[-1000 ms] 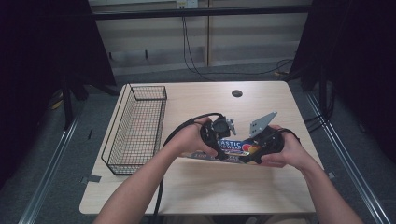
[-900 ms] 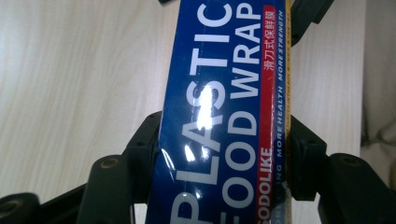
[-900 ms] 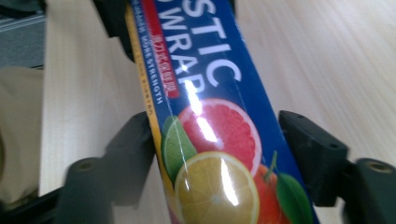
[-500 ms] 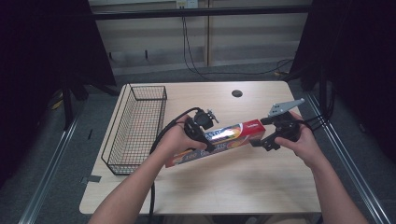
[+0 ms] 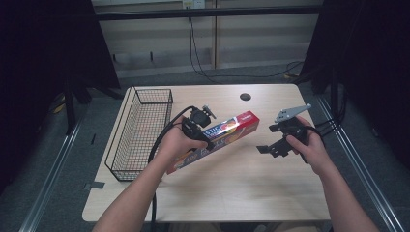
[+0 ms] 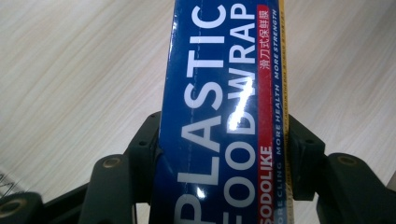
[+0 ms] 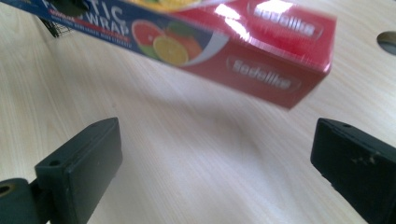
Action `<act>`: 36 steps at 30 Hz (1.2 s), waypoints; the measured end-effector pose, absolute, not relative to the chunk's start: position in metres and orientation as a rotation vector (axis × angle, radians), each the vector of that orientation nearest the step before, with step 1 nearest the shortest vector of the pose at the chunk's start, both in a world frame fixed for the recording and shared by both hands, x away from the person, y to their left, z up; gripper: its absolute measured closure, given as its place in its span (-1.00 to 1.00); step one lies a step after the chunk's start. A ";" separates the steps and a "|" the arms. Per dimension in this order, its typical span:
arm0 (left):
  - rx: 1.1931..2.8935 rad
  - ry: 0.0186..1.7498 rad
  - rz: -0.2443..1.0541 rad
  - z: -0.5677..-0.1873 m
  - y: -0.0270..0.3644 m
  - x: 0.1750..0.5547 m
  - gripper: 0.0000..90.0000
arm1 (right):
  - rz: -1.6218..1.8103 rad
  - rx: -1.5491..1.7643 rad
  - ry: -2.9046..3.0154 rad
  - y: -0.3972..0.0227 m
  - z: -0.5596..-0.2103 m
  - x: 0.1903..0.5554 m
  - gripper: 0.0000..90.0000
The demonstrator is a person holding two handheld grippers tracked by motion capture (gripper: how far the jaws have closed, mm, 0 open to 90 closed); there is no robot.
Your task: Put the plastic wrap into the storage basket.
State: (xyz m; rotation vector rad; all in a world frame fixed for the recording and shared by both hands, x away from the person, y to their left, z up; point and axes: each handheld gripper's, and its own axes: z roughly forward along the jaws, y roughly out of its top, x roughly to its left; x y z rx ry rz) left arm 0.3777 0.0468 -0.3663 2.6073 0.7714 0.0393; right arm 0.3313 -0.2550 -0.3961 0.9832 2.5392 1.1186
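Now left tongs clamping blue-and-red box, holding it tilted above worktop, beside wire basket. Print reading "PLASTIC FOOD WRAP", "SODOLIKE", "MORE HEALTH MORE STRENGTH"; red end showing "Sodolike" twice. Right tongs standing wide apart, gripping nothing, jaws having just been opening, sitting just off box's red end.
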 end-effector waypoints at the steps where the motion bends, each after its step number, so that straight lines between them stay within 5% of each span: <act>1: 2.601 0.790 0.050 -0.365 0.048 0.378 -0.04 | 1.118 0.982 2.537 -0.255 -0.397 0.331 -0.96; 36: 2.434 1.188 0.160 -0.338 0.098 0.385 -0.04 | 1.105 1.023 2.538 -0.251 -0.404 0.329 -0.95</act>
